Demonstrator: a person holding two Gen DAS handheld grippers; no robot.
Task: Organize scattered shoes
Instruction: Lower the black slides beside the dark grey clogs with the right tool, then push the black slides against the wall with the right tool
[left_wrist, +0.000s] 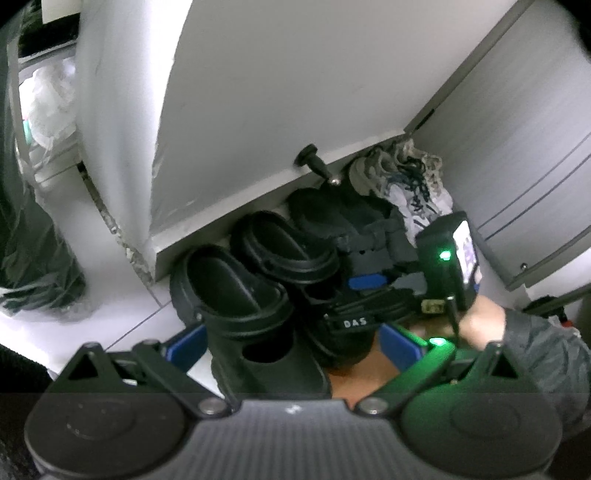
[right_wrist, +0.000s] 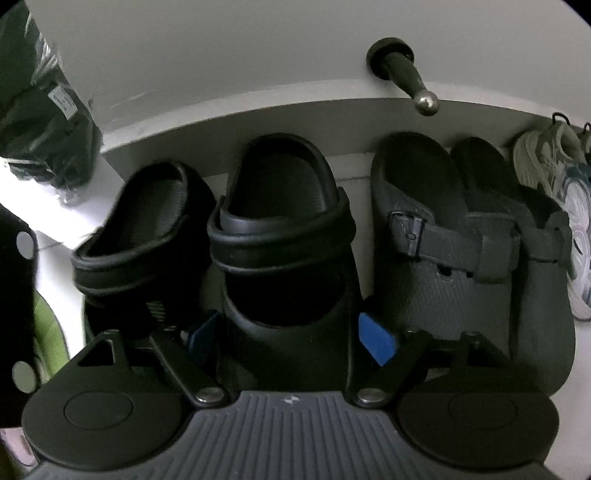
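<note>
Presently the right gripper (right_wrist: 291, 332) stands wide, its blue pads (right_wrist: 376, 338) flanking the toe of a black clog (right_wrist: 284, 258) without visibly pressing it; the left gripper (left_wrist: 291, 343) likewise straddles the neighbouring clog (left_wrist: 236, 295), unclamped. Risk: lifting before closing would nudge either clog at twelve o'clock out of the row under the white cabinet (right_wrist: 221, 74), toward the strapped sandals (right_wrist: 461, 251) at two o'clock.

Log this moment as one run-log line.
stage: lining shoes under cabinet | left gripper: astride black clog, grip unclear | right gripper: astride second black clog, grip unclear | beside: grey strapped clogs, sneakers
</note>
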